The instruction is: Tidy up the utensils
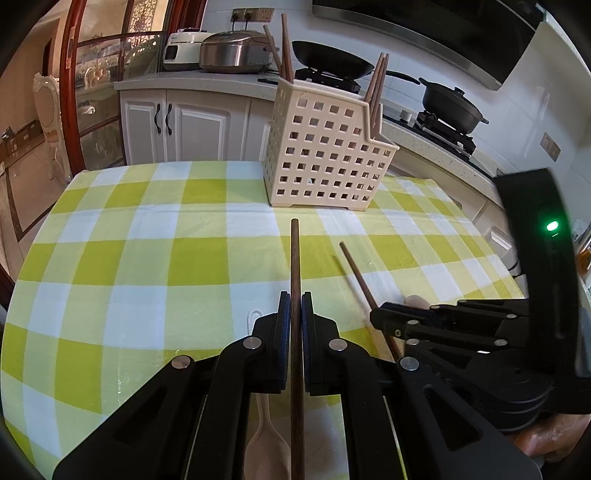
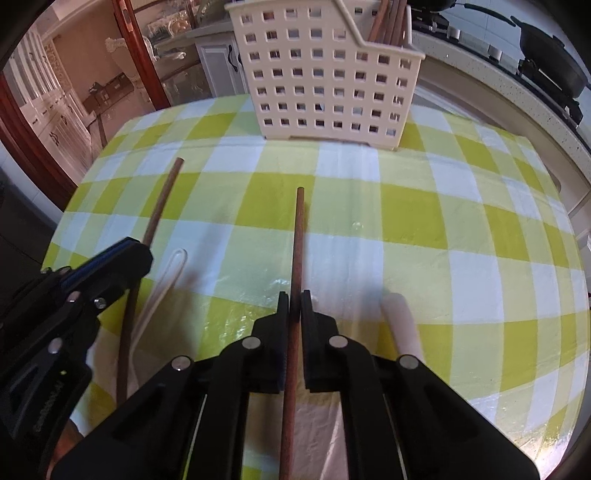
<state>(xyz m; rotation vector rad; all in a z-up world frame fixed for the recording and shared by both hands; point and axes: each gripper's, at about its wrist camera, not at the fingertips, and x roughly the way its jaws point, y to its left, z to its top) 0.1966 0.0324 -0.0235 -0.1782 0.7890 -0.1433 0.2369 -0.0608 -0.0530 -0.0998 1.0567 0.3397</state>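
Observation:
My left gripper [image 1: 294, 299] is shut on a dark wooden chopstick [image 1: 295, 258] that points toward the cream perforated utensil basket [image 1: 325, 155]. My right gripper [image 2: 294, 297] is shut on a second brown chopstick [image 2: 298, 240], held above the checked cloth. In the left wrist view the right gripper [image 1: 384, 314] sits at the right with its chopstick [image 1: 356, 269]. In the right wrist view the left gripper [image 2: 136, 254] is at the left with its chopstick [image 2: 162, 199]. The basket [image 2: 325, 74] holds several chopsticks [image 2: 388, 18] upright.
A white spoon [image 2: 162, 288] and a pale utensil handle [image 2: 400, 325] lie on the green-and-white checked tablecloth [image 2: 443, 221]. A pale wooden spoon [image 1: 266, 443] lies under my left gripper. Behind are a counter with rice cookers [image 1: 229, 51], a pan [image 1: 332, 61] and a pot [image 1: 450, 107].

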